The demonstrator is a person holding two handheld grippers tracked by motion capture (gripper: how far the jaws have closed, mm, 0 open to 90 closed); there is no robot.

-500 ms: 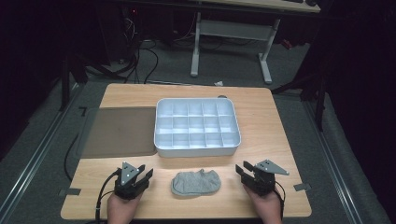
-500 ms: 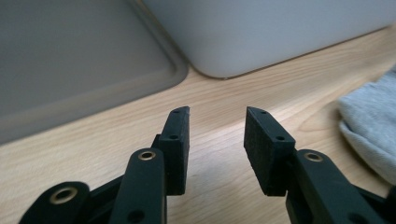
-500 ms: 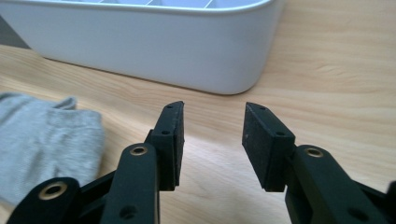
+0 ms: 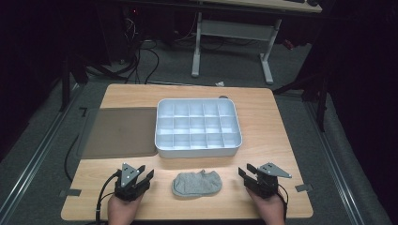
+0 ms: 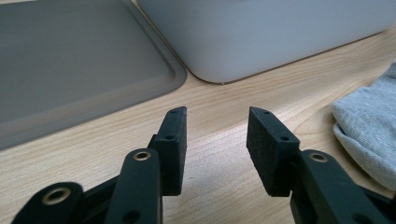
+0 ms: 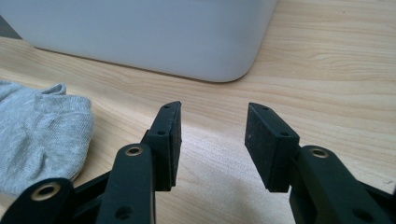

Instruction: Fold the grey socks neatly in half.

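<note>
A grey sock (image 4: 197,183) lies on the wooden table (image 4: 263,122) between the left gripper (image 4: 141,179) and right gripper (image 4: 247,174), both with jaws apart and empty. Behind it sits a white divided tray (image 4: 197,126); its compartments' contents are unclear.

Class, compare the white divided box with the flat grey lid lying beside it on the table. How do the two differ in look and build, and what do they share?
The white box is bright and opaque, while the grey lid is dull and smoky. The box has raised walls and a grid of small empty compartments; the lid is a flat, undivided sheet with only a low rim. The box sits mid-table, and the lid lies at its left, hanging over the table edge. Both are rectangular with rounded corners.
</note>
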